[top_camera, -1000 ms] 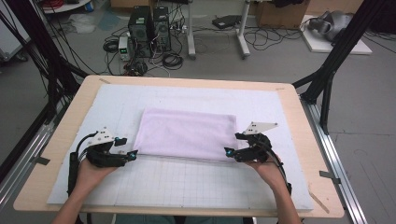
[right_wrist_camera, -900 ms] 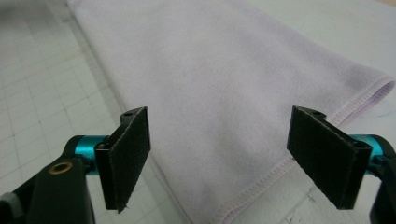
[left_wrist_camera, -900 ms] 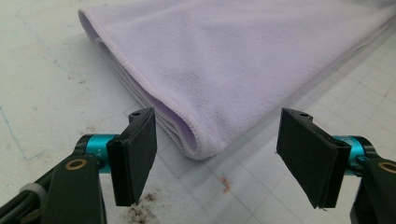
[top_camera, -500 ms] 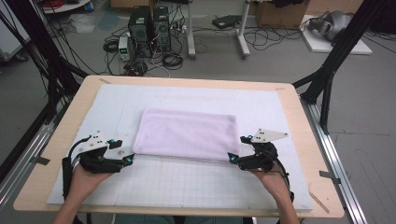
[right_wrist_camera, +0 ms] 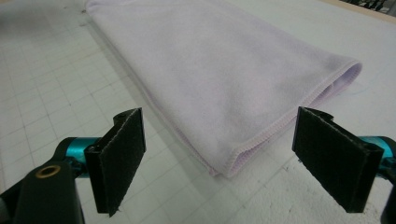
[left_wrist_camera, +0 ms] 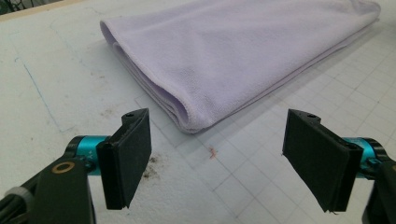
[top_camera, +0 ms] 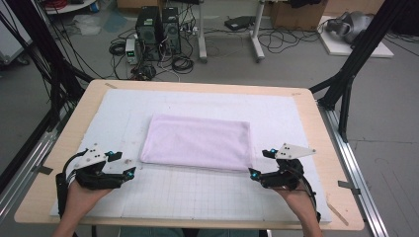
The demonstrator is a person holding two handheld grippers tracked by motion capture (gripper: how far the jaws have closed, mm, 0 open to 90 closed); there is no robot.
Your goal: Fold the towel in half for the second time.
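A folded purple towel (top_camera: pixel 197 142) was laid flat in the middle of a white mat (top_camera: pixel 207 197) on a wooden table (top_camera: pixel 326 148). Its long side ran from left to right.

The left gripper (top_camera: pixel 126 174) was held just off the towel's near left corner, a little nearer and to the left of it. No part of it was touching the towel. In the left gripper view, the jaws were spread wide apart with nothing between them, and the folded corner of the towel (left_wrist_camera: pixel 233 60) was seen just past them, in the gap.

The right gripper (top_camera: pixel 255 174) was held just off the near right corner, a little nearer than the towel's edge. It was not touching the towel either. In the right gripper view, its jaws were also wide apart and empty, and the stitched corner of the towel (right_wrist_camera: pixel 224 79) was seen just ahead between them.

Both grippers were held low over the mat by a person's hands, which came in from the near edge.

Compared with one second before, both grippers had been pulled back toward the near edge and outward, away from the corners. The towel had been left in the same place, in the same folded shape.
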